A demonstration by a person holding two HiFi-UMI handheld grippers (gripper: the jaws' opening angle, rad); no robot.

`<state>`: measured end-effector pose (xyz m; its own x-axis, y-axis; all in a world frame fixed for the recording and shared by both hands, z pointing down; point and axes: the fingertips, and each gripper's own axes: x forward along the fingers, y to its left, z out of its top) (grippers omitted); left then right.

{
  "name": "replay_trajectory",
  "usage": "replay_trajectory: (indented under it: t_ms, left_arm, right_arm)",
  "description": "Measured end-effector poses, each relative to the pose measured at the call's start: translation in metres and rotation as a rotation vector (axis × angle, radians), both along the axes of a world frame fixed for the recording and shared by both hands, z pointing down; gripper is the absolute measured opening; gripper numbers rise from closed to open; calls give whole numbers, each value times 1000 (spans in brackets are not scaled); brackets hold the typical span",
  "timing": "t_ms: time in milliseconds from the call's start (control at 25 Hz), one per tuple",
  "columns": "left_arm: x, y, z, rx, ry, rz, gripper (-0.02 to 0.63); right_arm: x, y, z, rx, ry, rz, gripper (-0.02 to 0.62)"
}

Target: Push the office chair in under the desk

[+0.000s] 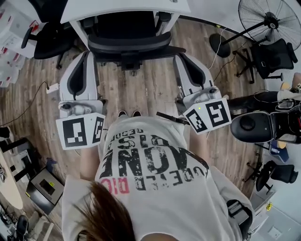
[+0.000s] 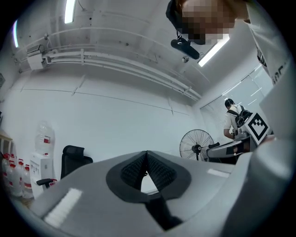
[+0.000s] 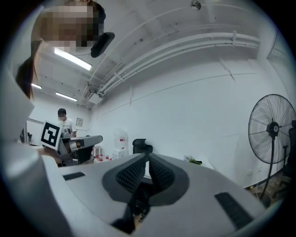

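Nearest, at the bottom of the head view: white printed shirt (image 1: 155, 164), with shoe tips (image 1: 129, 113) just past its hem on the wood floor (image 1: 141, 89).

Held out left of the shirt: left tongs (image 1: 88, 53), marker cube (image 1: 80, 132) at the near end. Shut tight in the left gripper view, ribbed pads (image 2: 159, 170) pressed together, nothing between them.

Held out right of the shirt: right tongs (image 1: 181, 56), same kind of cube at the near end. Closed too in the right gripper view, pads meeting at the tips, nothing gripped.

Both pointing away from the body toward the far wall, roughly parallel and well apart, bare floor between them.

Just past the tips: black chair (image 1: 129, 40), centred between the two tongs, backrest and seat partly in under the white desk (image 1: 124, 7), base showing on the near side. Contact between tips and chair: cannot tell from the head view. No chair part at the jaws in either gripper view, only wall and ceiling beyond.

Far left: second chair (image 1: 51, 37), black, beside the desk. Far right: standing fan (image 1: 270, 21), with a third chair (image 1: 275, 56) near it.

Against the far wall in the left gripper view: water dispenser (image 2: 41, 162) at left, another person (image 2: 231, 122) at right.
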<state>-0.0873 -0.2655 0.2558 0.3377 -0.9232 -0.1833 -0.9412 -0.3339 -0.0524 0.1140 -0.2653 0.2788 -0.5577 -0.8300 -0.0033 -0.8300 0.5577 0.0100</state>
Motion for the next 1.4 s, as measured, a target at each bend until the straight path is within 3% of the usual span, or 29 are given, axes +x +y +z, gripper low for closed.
replay_trajectory:
  t_ms: [480,800,1400]
  left_arm:
    - [20,26,11,-13,-29,6,12]
    - [34,38,28,-48,-37,50,12]
    - [35,44,28,-49,-13,57,12]
  right_arm:
    - [-24,28,19,-17,71,-64,32]
    - [-29,39,37,-50,69,-80,32]
    - [-29,47,37,-46,72,-73,32]
